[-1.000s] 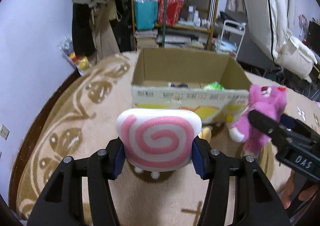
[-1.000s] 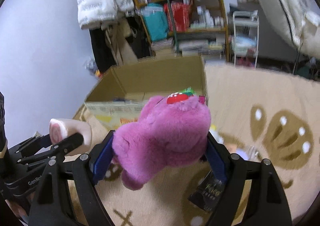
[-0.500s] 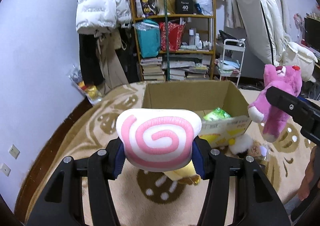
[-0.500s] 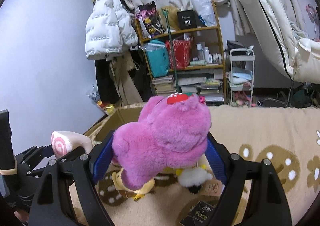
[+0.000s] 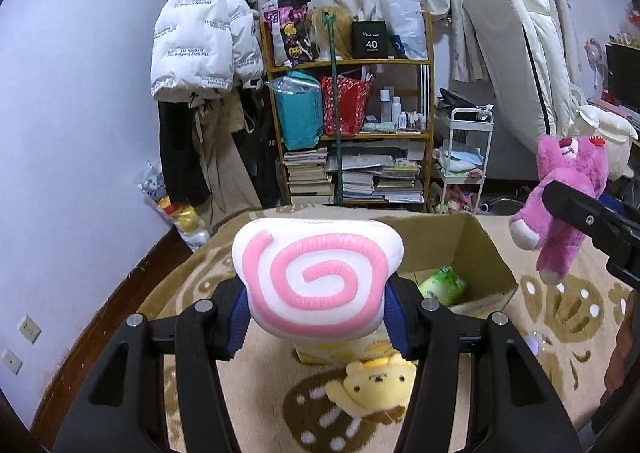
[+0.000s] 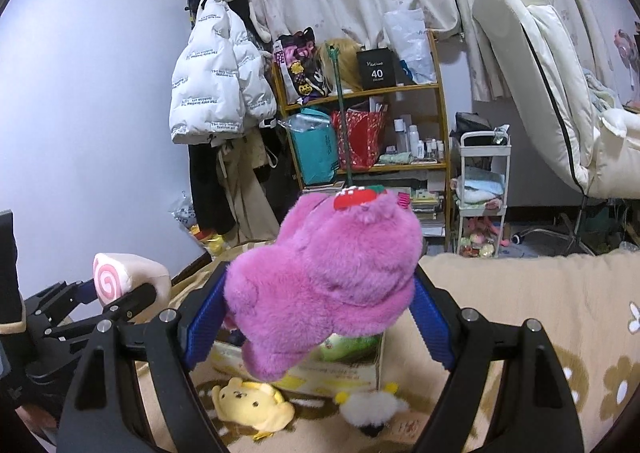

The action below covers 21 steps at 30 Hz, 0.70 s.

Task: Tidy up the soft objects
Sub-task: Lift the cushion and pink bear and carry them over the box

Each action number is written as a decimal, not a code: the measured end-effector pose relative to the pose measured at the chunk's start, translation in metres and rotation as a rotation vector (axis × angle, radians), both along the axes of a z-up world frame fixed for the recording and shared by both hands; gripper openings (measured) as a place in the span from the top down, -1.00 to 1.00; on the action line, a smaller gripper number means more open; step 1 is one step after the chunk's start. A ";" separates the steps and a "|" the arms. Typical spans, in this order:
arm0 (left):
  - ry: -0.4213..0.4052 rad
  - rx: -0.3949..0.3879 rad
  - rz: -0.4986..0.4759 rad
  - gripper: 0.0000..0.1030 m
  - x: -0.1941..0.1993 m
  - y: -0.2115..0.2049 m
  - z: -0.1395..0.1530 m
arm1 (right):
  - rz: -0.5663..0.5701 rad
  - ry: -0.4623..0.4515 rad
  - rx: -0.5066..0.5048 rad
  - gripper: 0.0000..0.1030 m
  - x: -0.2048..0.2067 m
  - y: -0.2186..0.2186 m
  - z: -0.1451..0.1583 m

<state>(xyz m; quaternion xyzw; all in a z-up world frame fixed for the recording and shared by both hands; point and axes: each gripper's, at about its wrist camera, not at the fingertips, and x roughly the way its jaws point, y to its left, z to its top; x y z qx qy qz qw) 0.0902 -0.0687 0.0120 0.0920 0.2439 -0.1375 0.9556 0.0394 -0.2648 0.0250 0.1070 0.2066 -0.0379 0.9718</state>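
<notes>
Tongs (image 5: 316, 317) (image 6: 320, 317) keep gripping swirl cushion (image 5: 316, 277) and pink bear (image 6: 332, 273), raised higher above box (image 5: 480, 253).

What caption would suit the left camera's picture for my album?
Left gripper clamps a pink-swirl plush above the cardboard box, while the right gripper holds a pink bear aloft.

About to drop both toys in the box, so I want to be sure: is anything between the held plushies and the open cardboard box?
Nothing visible. The swirl plush in the left gripper and the pink bear in the right gripper hang above the open cardboard box, which holds only a green item.
</notes>
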 end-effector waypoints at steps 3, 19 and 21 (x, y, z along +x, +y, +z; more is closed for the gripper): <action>-0.017 0.011 -0.005 -0.06 0.009 -0.006 0.004 | 0.000 -0.003 -0.020 -0.71 0.009 -0.003 0.002; -0.024 0.037 -0.023 -0.08 0.046 -0.028 -0.014 | 0.012 0.034 -0.056 -0.71 0.050 -0.012 -0.017; -0.012 0.048 -0.025 -0.08 0.051 -0.032 -0.021 | 0.017 0.048 -0.059 -0.71 0.055 -0.011 -0.021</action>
